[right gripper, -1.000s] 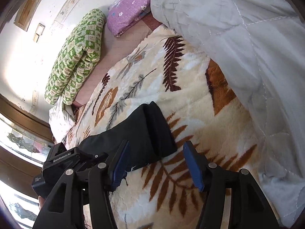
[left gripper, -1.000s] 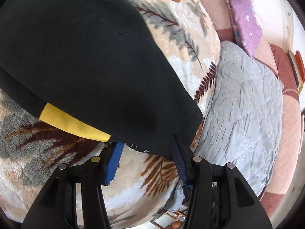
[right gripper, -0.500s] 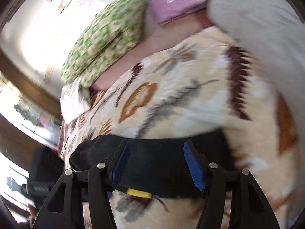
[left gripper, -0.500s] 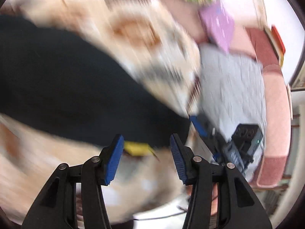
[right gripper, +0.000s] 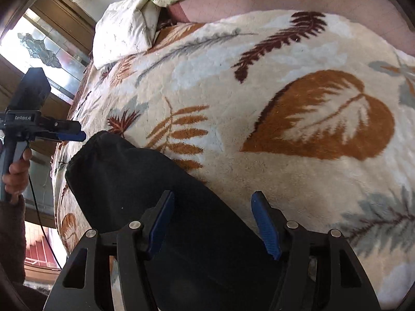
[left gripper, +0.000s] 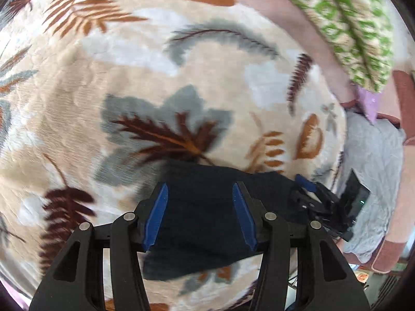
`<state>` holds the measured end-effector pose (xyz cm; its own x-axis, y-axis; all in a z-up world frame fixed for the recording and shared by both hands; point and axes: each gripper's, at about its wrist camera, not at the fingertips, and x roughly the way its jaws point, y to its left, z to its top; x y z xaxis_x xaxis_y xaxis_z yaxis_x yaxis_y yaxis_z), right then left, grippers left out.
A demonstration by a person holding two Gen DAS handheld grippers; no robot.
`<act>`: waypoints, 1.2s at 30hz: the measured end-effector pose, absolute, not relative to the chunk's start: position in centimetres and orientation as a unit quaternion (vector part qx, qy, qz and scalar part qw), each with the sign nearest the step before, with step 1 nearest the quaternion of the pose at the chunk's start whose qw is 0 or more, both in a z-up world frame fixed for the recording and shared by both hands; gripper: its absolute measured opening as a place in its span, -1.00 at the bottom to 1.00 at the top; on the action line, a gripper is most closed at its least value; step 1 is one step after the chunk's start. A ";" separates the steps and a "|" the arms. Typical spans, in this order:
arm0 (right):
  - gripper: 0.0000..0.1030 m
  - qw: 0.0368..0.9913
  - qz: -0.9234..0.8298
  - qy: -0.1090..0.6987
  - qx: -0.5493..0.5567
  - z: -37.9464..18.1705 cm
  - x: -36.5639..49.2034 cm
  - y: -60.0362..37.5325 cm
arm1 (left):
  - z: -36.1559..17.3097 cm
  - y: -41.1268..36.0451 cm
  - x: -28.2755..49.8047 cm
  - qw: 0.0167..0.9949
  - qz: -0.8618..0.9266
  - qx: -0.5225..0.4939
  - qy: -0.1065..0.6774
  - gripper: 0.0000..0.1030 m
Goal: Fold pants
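The black pants (right gripper: 145,181) were lying folded up on a leaf-print fleece blanket (right gripper: 298,59), right at the near edge under both tools. Around them were a green patterned pillow (left gripper: 360,26) at the far side, a white pillow (right gripper: 122,31) by the window (right gripper: 39,49), a grey quilt (left gripper: 373,155) off to the side and a bit of purple fabric (left gripper: 368,101).

The left gripper (left gripper: 201,211) was released, blue pads apart with nothing squeezed, just hovering over the pants. The right gripper (right gripper: 214,219) had just been opening too, nothing pinched, pants only underneath.

The left view was smeared with blur, and the pants' near end was hidden behind the gripper bodies. A hand (right gripper: 15,173) gripped the left tool's handle.
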<state>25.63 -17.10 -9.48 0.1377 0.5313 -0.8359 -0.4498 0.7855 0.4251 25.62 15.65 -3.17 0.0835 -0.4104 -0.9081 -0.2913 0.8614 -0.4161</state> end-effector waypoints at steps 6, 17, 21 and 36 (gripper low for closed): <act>0.29 0.731 0.374 0.570 0.027 -9.6 25.5 -16.1 | -6.2 16.5 26.1 0.665 -0.054 -0.248 0.702 -0.01; -0.27 0.726 0.410 0.551 0.031 -9.5 26.0 -14.1 | -5.8 14.1 25.2 0.703 -0.113 -0.272 0.647 -0.61; -0.40 0.731 0.433 0.527 0.001 -8.1 25.0 -13.5 | -6.1 13.5 23.8 0.702 -0.126 -0.255 0.653 -0.67; -0.89 0.757 0.406 0.506 -0.074 -6.4 24.8 -9.8 | -6.9 14.2 24.0 0.707 -0.143 -0.270 0.638 -0.76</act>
